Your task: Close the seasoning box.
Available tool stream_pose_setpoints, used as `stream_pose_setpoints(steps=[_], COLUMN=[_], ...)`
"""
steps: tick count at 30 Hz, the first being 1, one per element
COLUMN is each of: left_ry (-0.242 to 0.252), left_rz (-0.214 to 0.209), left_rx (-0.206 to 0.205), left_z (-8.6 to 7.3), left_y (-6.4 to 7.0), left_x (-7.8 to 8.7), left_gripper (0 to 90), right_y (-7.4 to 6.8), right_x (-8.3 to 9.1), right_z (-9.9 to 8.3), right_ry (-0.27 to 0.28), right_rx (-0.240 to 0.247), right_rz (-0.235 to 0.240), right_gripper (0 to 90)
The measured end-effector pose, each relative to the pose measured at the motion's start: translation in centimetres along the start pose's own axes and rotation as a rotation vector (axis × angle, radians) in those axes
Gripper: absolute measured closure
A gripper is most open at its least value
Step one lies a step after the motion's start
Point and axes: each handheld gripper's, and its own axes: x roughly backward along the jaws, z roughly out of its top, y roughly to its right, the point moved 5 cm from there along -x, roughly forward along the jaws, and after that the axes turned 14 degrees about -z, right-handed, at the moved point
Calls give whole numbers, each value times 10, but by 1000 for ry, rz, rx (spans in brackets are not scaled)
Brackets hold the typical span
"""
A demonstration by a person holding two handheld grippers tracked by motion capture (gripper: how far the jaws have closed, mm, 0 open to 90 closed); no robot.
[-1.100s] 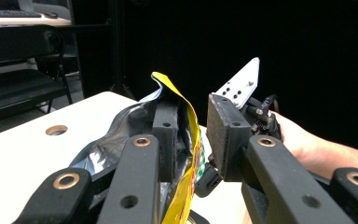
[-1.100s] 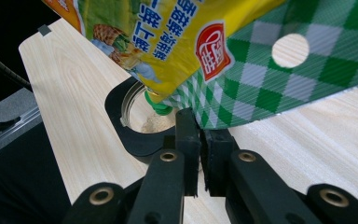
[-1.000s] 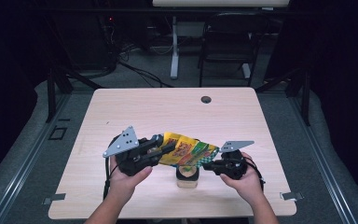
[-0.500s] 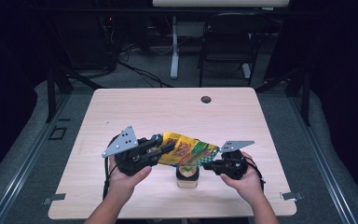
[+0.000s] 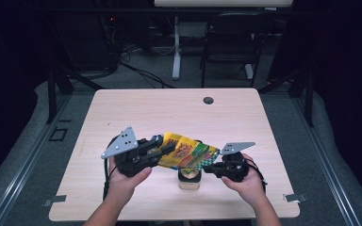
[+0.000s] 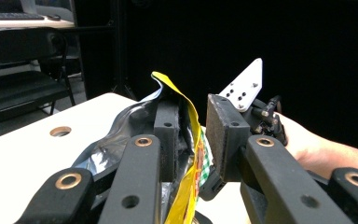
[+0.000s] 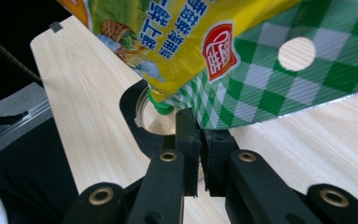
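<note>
A yellow snack bag [image 5: 188, 150] with a green checked end hangs between both grippers, tilted down to the right over a small round cup [image 5: 189, 179] on the table. My left gripper [image 5: 166, 147] is at the bag's open mouth. In the left gripper view, one jaw sits inside the silver lining and the yellow wall [image 6: 189, 116] stands loose in the gap, so my left gripper [image 6: 193, 119] is open. My right gripper [image 7: 198, 122] is shut on the checked lower edge of the bag [image 7: 242, 93]. A green piece [image 7: 161, 108] shows at the bag's corner above the cup's black rim [image 7: 130, 100].
The light wooden table [image 5: 169, 115] has a round cable hole [image 5: 208, 100] near its far edge. A black chair [image 5: 231, 42] and white table legs stand beyond on the dark floor. The person's hands hold both grippers near the table's front edge.
</note>
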Motion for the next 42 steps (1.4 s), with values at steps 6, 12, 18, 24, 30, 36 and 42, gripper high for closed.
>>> stream_pose_setpoints(steps=[6,12,18,24,30,36,42], left_ry=[-5,-2,3,-1,1,4,1], left_rz=[8,8,7,14,13,19,35], left_rx=[3,5,7,9,6,10,17], left_z=[-1,-1,-2,-3,-4,-3,-7], left_y=[-1,-1,-2,-3,-3,-4,-7], left_x=[2,1,-1,0,2,6,11], left_gripper=[745,748,749,749,750,750,750], right_y=[1,3,6,8,6,-2,-6], right_x=[3,7,11,12,5,-2,-2], right_z=[0,1,2,3,4,4,3], right_ry=[0,2,17,30,24,8,-3], right_rx=[5,9,-4,-20,-25,-10,13], right_rz=[11,6,-1,-22,-45,-24,3], right_gripper=[865,866,866,866,862,857,858])
